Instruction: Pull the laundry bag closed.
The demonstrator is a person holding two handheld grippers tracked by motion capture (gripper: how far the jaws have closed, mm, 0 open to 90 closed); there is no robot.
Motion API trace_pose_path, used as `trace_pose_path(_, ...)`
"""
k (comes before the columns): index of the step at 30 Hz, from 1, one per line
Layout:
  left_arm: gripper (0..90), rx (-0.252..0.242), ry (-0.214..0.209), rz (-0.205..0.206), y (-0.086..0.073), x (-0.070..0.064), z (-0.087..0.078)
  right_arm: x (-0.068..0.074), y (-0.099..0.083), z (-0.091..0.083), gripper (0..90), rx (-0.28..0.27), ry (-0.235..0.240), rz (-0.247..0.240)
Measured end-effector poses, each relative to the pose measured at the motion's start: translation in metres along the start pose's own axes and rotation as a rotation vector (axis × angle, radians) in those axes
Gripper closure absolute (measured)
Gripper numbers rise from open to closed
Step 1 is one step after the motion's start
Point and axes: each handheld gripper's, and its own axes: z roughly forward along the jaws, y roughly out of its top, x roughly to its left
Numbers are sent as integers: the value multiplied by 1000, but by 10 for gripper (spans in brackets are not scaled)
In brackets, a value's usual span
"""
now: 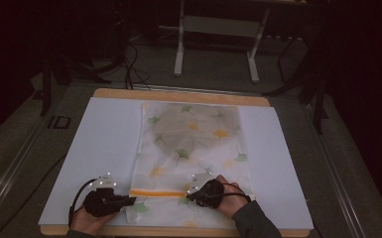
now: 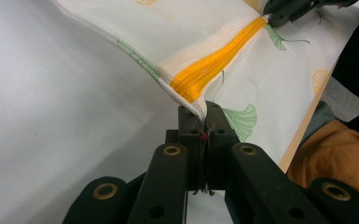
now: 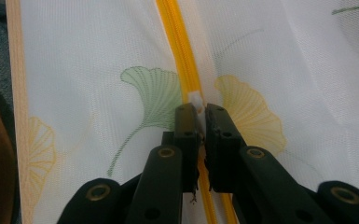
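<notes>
On the white sheet (image 1: pixel 104 144) covering the wooden table (image 1: pixel 178 96), a rectangular mesh laundry bag (image 1: pixel 193 144) is lying flat, its long axis running away from the person. Its fabric is a fine, semi-translucent white net printed with green and yellow ginkgo leaves, and a darker rounded shape is showing through its far half. An orange zipper (image 1: pixel 156 192) is crossing the bag near its closest end, a straight band of tight plastic coils. The left gripper (image 1: pixel 129 201) is pinching the bag's left edge at the zipper's end; in the left gripper view its black jaws are standing closed on the woven seam (image 2: pixel 196 108), lifting the corner slightly so that the mesh is folding into a shallow ridge. The right gripper (image 1: pixel 189 194) is sitting at the zipper's other end; in the right gripper view its jaws are nearly together, clamping the small white zipper pull (image 3: pixel 196 100) between their flat pads. Both grippers are matte black with brass-coloured rivets. An orange sleeve (image 2: pixel 340 149) is showing beyond the table edge in the left gripper view.
</notes>
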Motion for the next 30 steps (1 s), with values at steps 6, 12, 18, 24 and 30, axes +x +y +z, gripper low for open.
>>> trace_pose_path(6, 881, 0, 0, -1, 0, 0, 0, -1, -3, -1, 843, 3, -1, 5)
trace_pose_path(12, 881, 0, 1, -1, 0, 0, 0, -1, -6, -4, 843, -1, -1, 10)
trace_pose_path(18, 881, -2, -1, -2, 0, 0, 0, -1, -8, -7, 843, 5, -2, 9)
trace_pose_path(24, 881, -4, 3, -2, 0, 1, -1, -2, -12, -10, 843, 10, -7, 14)
trace_pose_path(30, 881, -3, 4, -3, -1, 1, -1, -4, -20, -15, 843, 13, -15, 25)
